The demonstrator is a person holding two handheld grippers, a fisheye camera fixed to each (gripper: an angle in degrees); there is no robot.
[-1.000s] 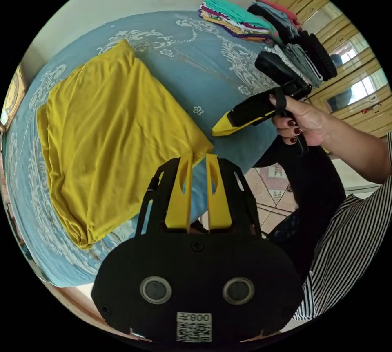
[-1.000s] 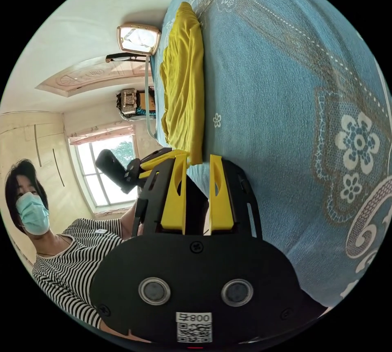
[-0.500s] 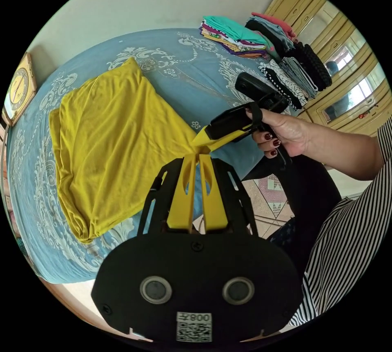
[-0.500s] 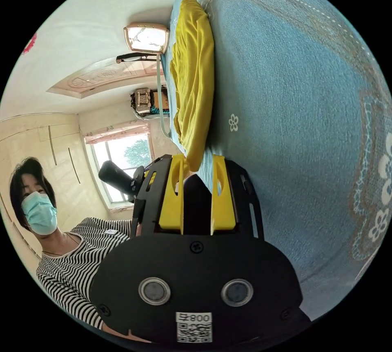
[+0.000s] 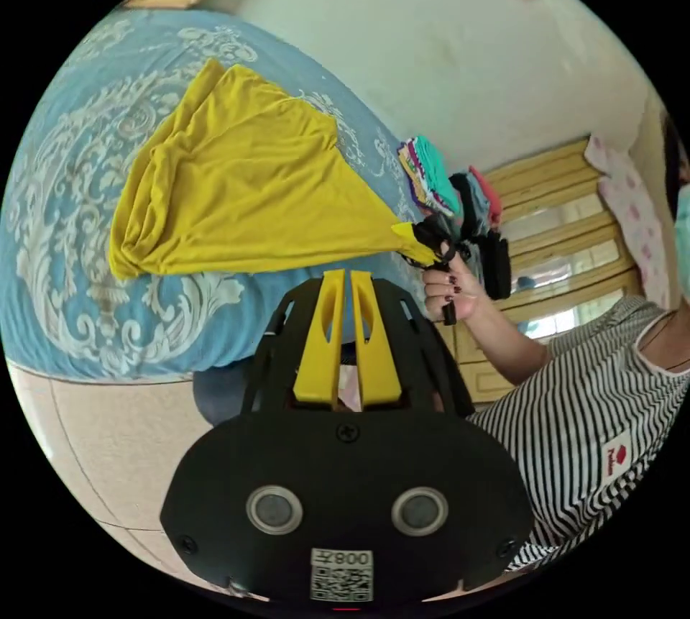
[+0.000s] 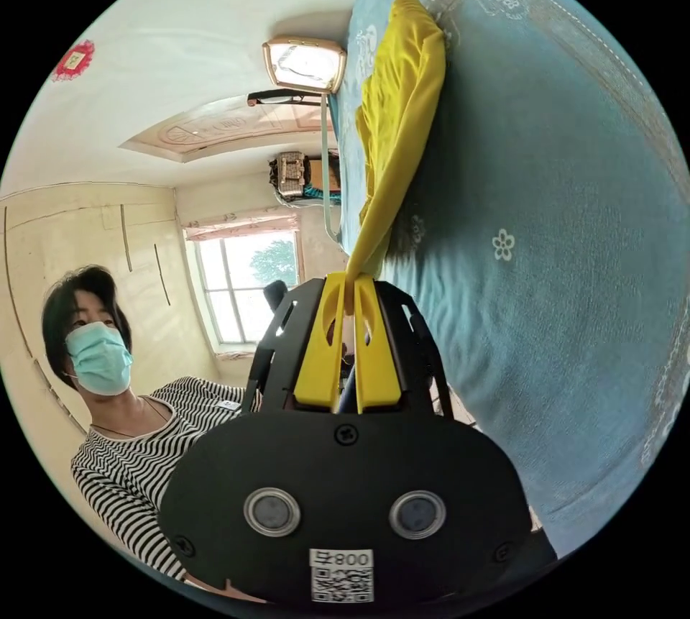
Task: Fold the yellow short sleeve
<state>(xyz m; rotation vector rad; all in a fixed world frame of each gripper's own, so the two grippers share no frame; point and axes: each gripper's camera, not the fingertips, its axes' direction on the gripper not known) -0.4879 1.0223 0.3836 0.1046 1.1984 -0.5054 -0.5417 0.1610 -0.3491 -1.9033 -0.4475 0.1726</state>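
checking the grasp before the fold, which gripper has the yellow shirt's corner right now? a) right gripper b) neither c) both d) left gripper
a: the right gripper is shut on a corner of the yellow shirt, drawing it taut off the bed, while the left gripper is shut with nothing between its jaws.

yellow tee [image 5: 244,195], blue floral-ish bedspread [image 5: 65,216]

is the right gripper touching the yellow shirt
Touching. In the right gripper view, the right gripper has its jaws closed on a corner of the yellow shirt, pulling it taut.
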